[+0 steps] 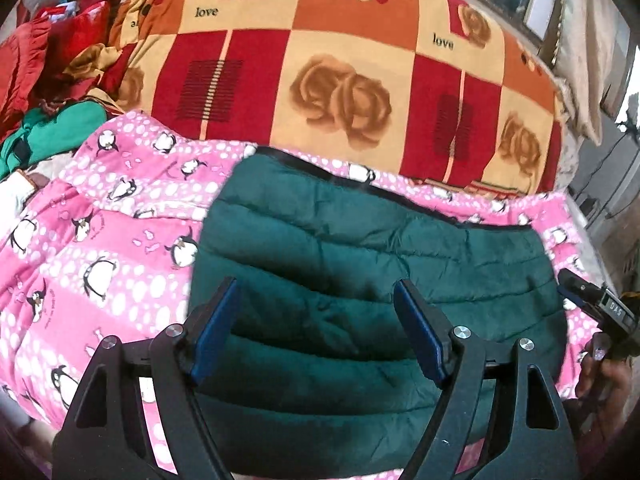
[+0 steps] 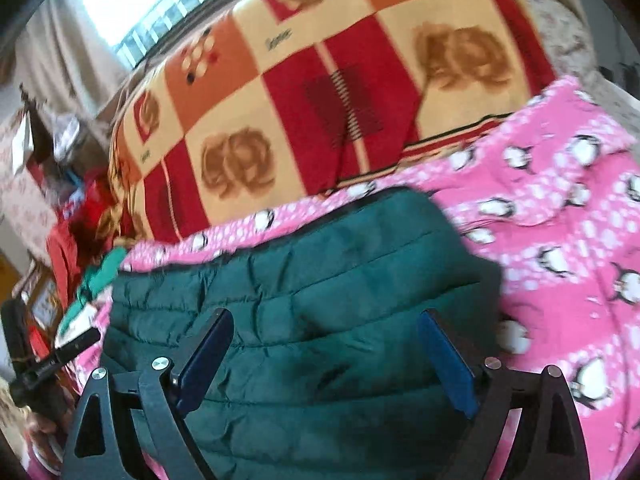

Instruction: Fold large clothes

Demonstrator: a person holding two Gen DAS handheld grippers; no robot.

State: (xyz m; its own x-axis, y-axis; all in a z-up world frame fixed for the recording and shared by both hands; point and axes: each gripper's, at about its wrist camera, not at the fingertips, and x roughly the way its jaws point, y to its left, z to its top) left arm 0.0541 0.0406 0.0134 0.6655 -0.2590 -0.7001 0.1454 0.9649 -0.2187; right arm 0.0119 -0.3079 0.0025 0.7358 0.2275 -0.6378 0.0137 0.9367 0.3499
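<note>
A dark green quilted puffer jacket (image 1: 360, 280) lies folded on a pink penguin-print blanket (image 1: 112, 264); it also shows in the right wrist view (image 2: 304, 304). My left gripper (image 1: 316, 292) is open and empty, held just above the jacket's near part. My right gripper (image 2: 324, 320) is open and empty, also above the jacket's near part. The right gripper also shows at the jacket's right edge in the left wrist view (image 1: 600, 304). The left gripper shows at the far left in the right wrist view (image 2: 52, 360).
A red, orange and cream rose-print blanket (image 1: 340, 68) covers the bed behind the jacket. A heap of red and green clothes (image 1: 52, 80) lies at the far left. A window (image 2: 160, 12) and curtains are beyond the bed.
</note>
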